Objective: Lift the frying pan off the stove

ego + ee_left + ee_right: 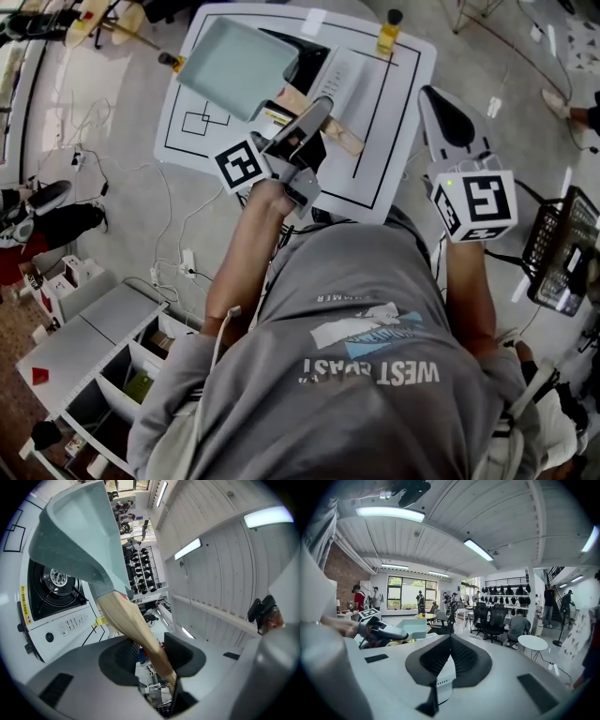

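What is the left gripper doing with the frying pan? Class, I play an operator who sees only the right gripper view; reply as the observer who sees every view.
Observer: The left gripper is shut on the wooden handle of the frying pan.
Operator: Is it off the stove?
Observer: Seemingly yes: the pan hangs tilted in the air, and the burner of the stove is bare.
Operator: Anything else on the table?
Observer: A bottle of yellow liquid stands on the table beyond the stove.

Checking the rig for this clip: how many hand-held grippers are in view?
2. The left hand-held gripper grips the frying pan by its wooden handle; the right hand-held gripper, farther right, is empty, jaws together.
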Action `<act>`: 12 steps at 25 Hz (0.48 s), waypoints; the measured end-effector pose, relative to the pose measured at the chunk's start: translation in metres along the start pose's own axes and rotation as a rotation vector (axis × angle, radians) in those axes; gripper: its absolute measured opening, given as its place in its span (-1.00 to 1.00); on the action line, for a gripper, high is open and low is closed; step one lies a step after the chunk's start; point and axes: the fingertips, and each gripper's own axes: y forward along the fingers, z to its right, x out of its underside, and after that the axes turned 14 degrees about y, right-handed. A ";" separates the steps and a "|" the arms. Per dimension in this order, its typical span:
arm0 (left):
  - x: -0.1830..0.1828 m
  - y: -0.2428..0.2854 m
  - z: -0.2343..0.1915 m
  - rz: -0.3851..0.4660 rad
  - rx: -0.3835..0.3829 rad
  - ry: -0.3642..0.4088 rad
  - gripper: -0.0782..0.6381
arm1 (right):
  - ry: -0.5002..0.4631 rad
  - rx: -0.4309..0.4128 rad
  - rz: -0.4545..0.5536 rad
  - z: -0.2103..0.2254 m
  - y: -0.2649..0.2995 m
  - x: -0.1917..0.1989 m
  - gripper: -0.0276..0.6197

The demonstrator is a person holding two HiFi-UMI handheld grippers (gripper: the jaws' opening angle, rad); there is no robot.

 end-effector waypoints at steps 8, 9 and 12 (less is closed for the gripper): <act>-0.001 -0.003 0.011 -0.004 0.021 0.001 -0.34 | -0.014 0.009 -0.004 -0.004 -0.002 0.000 -0.89; -0.001 -0.004 0.013 -0.005 0.024 0.001 -0.34 | -0.017 0.010 -0.009 -0.005 -0.002 0.000 -0.89; -0.002 -0.006 0.016 -0.008 0.030 0.001 -0.34 | -0.045 0.006 -0.017 -0.009 -0.001 0.001 -0.89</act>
